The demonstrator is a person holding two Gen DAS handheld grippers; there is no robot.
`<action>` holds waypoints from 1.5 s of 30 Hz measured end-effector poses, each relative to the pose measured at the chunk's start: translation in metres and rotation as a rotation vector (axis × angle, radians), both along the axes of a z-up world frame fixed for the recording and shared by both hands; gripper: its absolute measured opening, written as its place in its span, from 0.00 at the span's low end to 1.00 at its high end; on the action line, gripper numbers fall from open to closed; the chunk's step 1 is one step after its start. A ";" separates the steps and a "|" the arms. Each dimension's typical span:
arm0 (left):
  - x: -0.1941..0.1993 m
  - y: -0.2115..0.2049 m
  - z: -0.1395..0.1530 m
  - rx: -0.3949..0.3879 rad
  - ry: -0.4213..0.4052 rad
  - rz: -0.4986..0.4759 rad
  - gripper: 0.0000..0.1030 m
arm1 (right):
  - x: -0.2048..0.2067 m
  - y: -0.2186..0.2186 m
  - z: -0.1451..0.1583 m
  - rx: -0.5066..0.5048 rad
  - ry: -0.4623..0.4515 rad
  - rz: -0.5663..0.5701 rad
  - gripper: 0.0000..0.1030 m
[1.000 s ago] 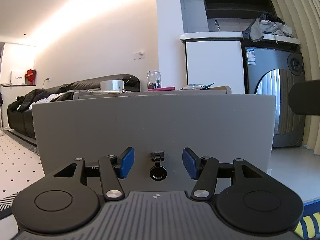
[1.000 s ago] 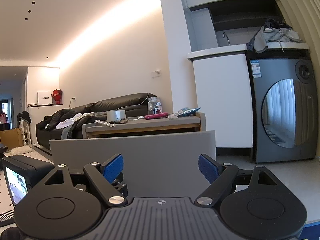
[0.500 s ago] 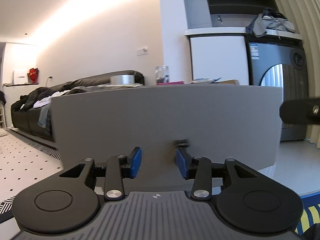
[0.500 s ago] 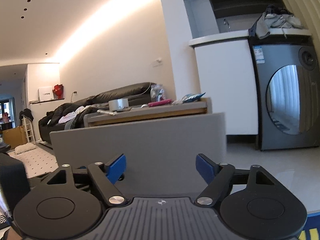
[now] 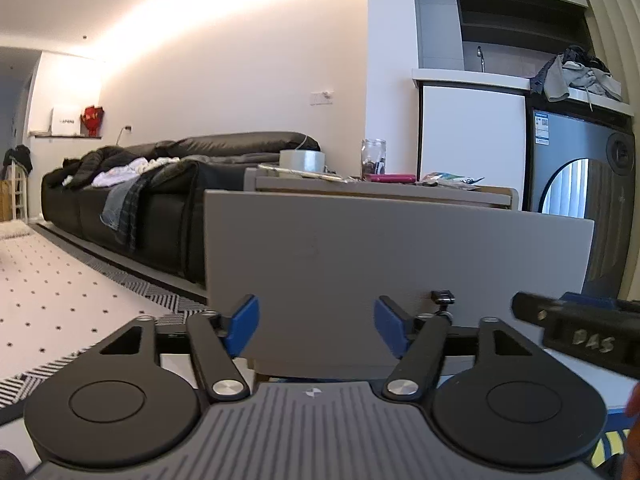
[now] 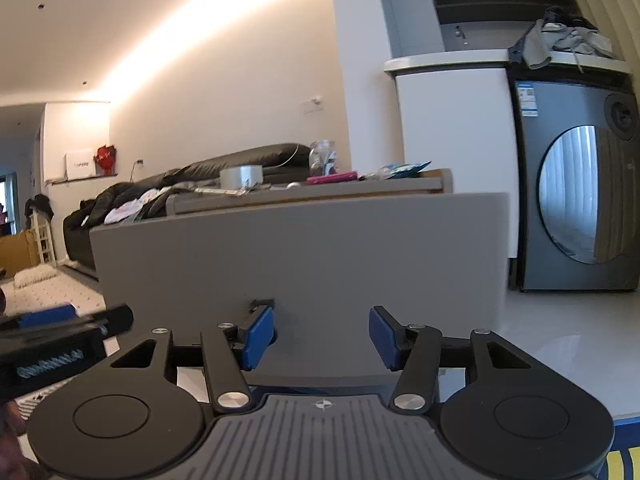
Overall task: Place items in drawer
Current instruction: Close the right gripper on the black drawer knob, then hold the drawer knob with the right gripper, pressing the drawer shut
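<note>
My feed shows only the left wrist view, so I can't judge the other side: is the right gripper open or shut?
Observer: Open; the right gripper has nothing between its fingers.
Operator: Is the drawer handle lined up with it?
Observer: No; the small black handle sits just above its left finger, off centre.
Operator: What fills its view ahead?
Observer: The grey drawer front, close ahead.

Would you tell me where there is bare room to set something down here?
The table top is crowded: tape roll, jar, pink case, packets. Free patches: the pale floor between drawer front and washing machine, and the dotted rug before the sofa.
</note>
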State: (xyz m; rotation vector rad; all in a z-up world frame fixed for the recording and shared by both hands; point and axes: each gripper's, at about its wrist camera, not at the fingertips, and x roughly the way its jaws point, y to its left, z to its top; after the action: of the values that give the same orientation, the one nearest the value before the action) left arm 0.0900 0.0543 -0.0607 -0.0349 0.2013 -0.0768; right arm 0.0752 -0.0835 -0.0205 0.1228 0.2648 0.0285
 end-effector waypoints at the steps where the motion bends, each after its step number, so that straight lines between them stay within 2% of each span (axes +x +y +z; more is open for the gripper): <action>1: 0.000 0.003 0.000 -0.002 0.010 0.000 0.75 | 0.002 0.004 -0.002 -0.014 0.003 0.002 0.53; 5: 0.002 0.016 0.000 -0.026 0.040 0.001 0.77 | 0.006 0.013 -0.005 -0.033 -0.004 -0.014 0.41; 7: 0.001 0.021 -0.002 -0.027 0.040 0.008 0.78 | 0.008 0.019 -0.005 -0.040 -0.006 -0.015 0.40; 11: -0.004 0.026 -0.007 -0.005 0.017 0.017 0.80 | 0.012 0.029 -0.006 -0.040 -0.023 -0.031 0.27; 13: -0.008 0.027 -0.011 0.001 0.014 0.041 0.81 | 0.017 0.034 -0.008 -0.034 -0.023 -0.032 0.18; 15: -0.012 0.029 -0.015 -0.010 0.020 0.049 0.81 | 0.021 0.038 -0.010 -0.039 -0.018 -0.025 0.14; 16: -0.015 0.030 -0.017 -0.017 0.024 0.051 0.81 | 0.022 0.041 -0.012 -0.044 -0.017 -0.024 0.06; 20: -0.019 0.034 -0.020 -0.057 0.028 0.044 0.81 | 0.028 0.048 -0.015 -0.058 -0.019 -0.025 0.00; 28: -0.019 0.040 -0.023 -0.101 0.036 0.055 0.84 | 0.035 0.057 -0.018 -0.098 -0.040 -0.054 0.00; 40: -0.020 0.041 -0.028 -0.097 0.049 0.073 0.85 | 0.043 0.055 -0.019 -0.083 -0.032 -0.051 0.01; 45: -0.021 0.042 -0.027 -0.104 0.049 0.084 0.85 | 0.041 0.057 -0.018 -0.086 -0.040 -0.048 0.07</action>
State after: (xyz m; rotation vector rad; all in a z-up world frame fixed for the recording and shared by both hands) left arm 0.0689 0.0964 -0.0881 -0.1487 0.2448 -0.0030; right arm 0.1164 -0.0261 -0.0386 0.0433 0.2229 -0.0283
